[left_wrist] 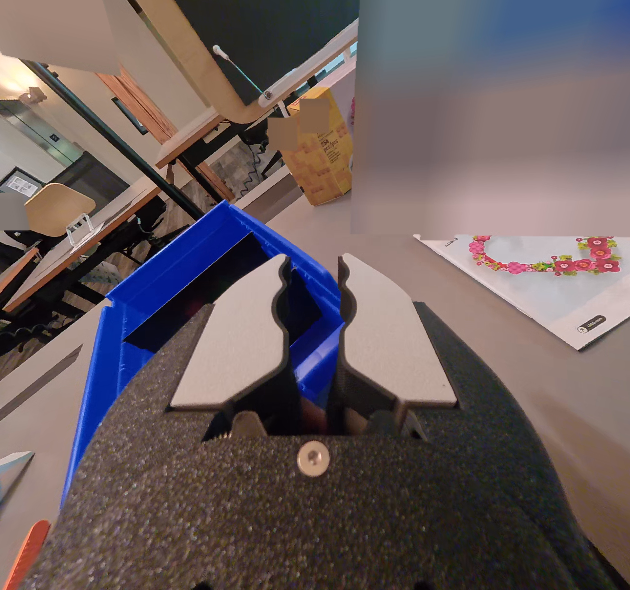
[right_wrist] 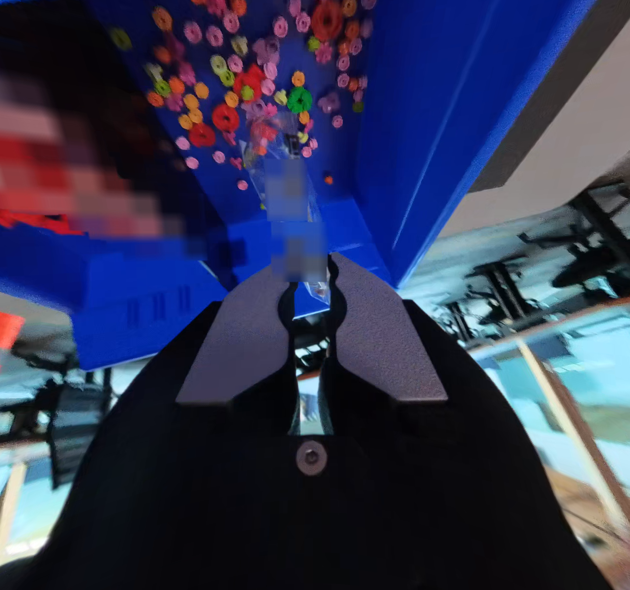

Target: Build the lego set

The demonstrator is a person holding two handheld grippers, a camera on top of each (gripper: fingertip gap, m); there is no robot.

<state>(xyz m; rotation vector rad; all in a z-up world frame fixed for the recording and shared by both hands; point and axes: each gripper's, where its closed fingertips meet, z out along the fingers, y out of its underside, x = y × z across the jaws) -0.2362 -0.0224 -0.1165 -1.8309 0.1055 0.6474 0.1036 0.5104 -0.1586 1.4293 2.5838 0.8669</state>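
- The left gripper (left_wrist: 313, 263) has its fingers spread with a clear gap, nothing between them, and hangs above the near end of a blue bin (left_wrist: 163, 287).
- The blue bin sits on the grey tabletop (left_wrist: 375, 233), right beneath and ahead of the left gripper; its inside is dark in this view.
- To the right of the left gripper lies an instruction booklet (left_wrist: 531, 287) with a flower wreath on its cover, flat on the tabletop.
- Farther ahead stands a yellow box (left_wrist: 324, 168), upright near the tabletop's far edge.
- The right gripper (right_wrist: 312, 273) pinches the end of a clear plastic bag (right_wrist: 289, 178), fingers nearly together on it.
- Ahead of the right gripper, the bin's floor (right_wrist: 402, 79) is strewn with small lego pieces (right_wrist: 225, 117): pink, orange, red, yellow-green and one bright green.
- The bag reaches from the fingertips toward those pieces.
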